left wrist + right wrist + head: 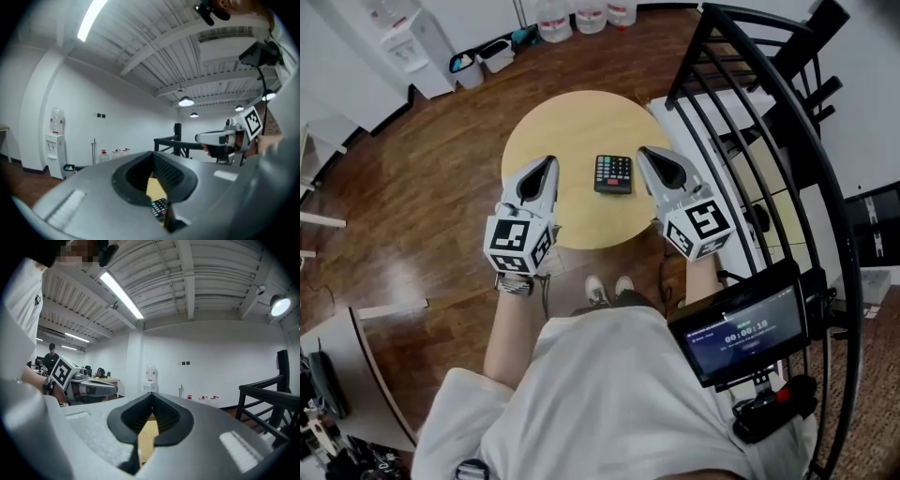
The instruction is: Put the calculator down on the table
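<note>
Left tongs [547, 165]: pressed together with nothing pinched. You hold them level over the counter's nine o'clock edge, tips toward twelve in the head view.
Right tongs [647, 155]: also pressed together and empty. They are level over the counter's three o'clock edge, with the tips leaning a little toward eleven.
Marker cubes: the left cube [517, 242] sits at six o'clock of the left tongs. The right cube [701, 225] sits at five o'clock of the right tongs, and both are by your wrists.
Calculator [613, 173]: it lies flat on the counter, keys up, between your two tongs and touching neither. It is at three o'clock of the left tongs and about eight o'clock of the right ones. In your left gripper view its keys show through the notch under the closed jaws.
Counter [572, 122]: round with a pale yellow top. The calculator is the only thing lying on it, just toward three o'clock from the middle.
Your shoes [609, 289]: on the wooden floor [422, 169], just off the counter's six o'clock edge.
Black railing [750, 94]: curves past the counter from one o'clock down to five o'clock.
Screen [748, 333]: at five o'clock below your right wrist, lit, its print too small to read.
Water dispenser [417, 42]: against the wall at ten o'clock.
Water jugs [581, 17]: on the floor at twelve o'clock, well apart from the counter.
</note>
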Available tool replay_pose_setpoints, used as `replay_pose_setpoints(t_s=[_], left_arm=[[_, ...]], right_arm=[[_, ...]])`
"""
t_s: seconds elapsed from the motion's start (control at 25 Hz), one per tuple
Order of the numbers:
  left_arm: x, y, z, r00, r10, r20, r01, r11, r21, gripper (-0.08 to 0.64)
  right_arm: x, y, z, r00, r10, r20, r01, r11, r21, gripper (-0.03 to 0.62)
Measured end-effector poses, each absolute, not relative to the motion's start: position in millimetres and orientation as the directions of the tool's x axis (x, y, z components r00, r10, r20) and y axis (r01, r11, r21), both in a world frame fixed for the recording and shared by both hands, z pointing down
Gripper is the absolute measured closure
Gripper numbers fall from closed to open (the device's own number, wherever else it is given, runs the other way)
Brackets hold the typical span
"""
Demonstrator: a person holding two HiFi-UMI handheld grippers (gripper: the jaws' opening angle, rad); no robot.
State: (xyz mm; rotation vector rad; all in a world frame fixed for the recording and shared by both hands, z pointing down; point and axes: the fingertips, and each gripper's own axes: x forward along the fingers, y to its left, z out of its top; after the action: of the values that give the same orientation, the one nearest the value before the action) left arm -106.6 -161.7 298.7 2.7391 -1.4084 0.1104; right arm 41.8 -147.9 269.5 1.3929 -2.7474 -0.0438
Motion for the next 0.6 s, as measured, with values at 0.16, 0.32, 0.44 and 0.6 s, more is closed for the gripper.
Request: replay_pose_setpoints(t_s=[0.16,0.32,0.44,0.6], left_arm=[[-114.2,-157.3,300.7,0.573,-0.816,0.069,-0.818,-0.567,0.096,0.554],[-108.0,-144.3,307.0,0.593,-0.802,0.071,-0.805,-0.588,0.080,0.554],[-102.9,-131.3,308.9,0.604,-0.795,0.063,-0.797,-0.599,0.078,0.554],[-99.0,-109.5,310.8,0.599,-0.798,0.064,-0.800,-0.598,0.037,0.554]], right_arm=[[45.0,-137.9,271.9,-0.569,-0.821,0.056,-0.819,0.571,0.057,0.591],[52.3,-128.0,272.8,-0.554,-0.830,0.063,-0.829,0.557,0.053,0.591],[58.9,-119.1,275.3,-0.544,-0.836,0.066,-0.835,0.548,0.048,0.591],[62.5,-103.8,279.6,-0.554,-0.830,0.065,-0.829,0.557,0.047,0.591]])
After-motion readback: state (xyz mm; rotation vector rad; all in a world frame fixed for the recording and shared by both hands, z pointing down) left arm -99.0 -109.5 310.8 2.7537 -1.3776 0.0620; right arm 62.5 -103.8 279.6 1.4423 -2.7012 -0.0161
